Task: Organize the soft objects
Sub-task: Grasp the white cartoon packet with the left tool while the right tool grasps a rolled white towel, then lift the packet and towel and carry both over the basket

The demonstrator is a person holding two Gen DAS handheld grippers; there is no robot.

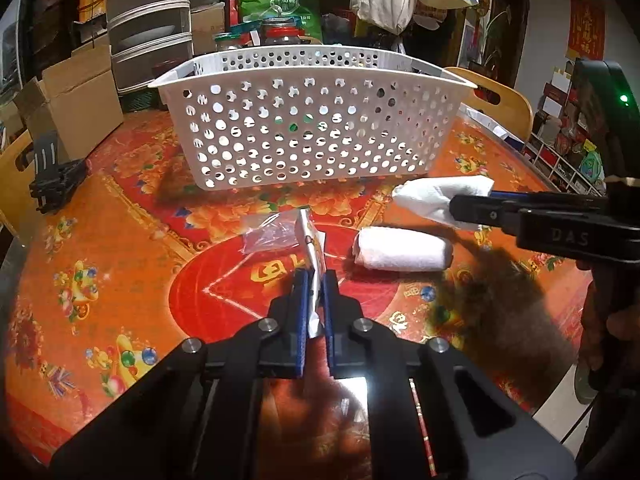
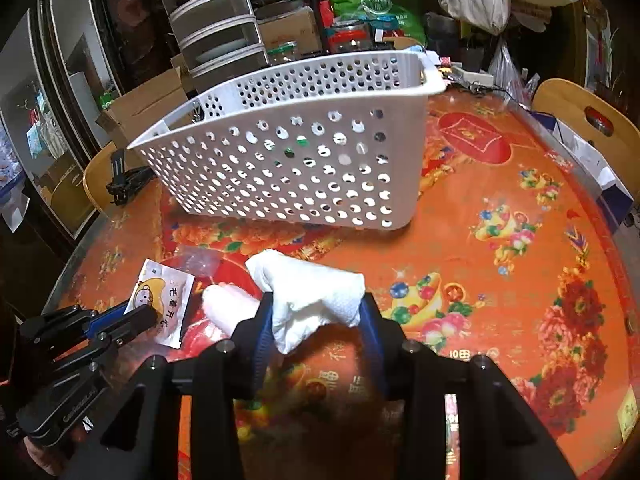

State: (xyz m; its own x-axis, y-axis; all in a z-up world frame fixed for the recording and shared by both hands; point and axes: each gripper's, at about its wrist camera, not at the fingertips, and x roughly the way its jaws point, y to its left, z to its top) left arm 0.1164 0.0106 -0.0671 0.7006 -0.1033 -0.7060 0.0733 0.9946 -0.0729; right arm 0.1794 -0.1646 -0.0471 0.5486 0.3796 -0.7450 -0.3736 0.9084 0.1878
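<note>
Cluttered room, red-orange worktop (image 1: 120,240): left hand-held gripper (image 1: 316,280) clamped on snack packet (image 1: 310,244), right hand-held gripper (image 2: 316,312) clamped on paper wad (image 2: 316,292), next probably carry both over near wall of white basket (image 1: 312,136) at far edge.

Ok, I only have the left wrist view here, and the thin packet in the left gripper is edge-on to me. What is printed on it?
Observer: The right wrist view shows the face of the flat white packet held in the left gripper. It carries a yellow cartoon figure and dark Chinese characters.
Operator: And the right gripper is side-on for me. Do both pads press on what it holds?
Observer: Yes. Seen from behind, both blue pads of the right gripper squeeze the crumpled white paper towel, one on each side, and it bulges out ahead of them.
</note>
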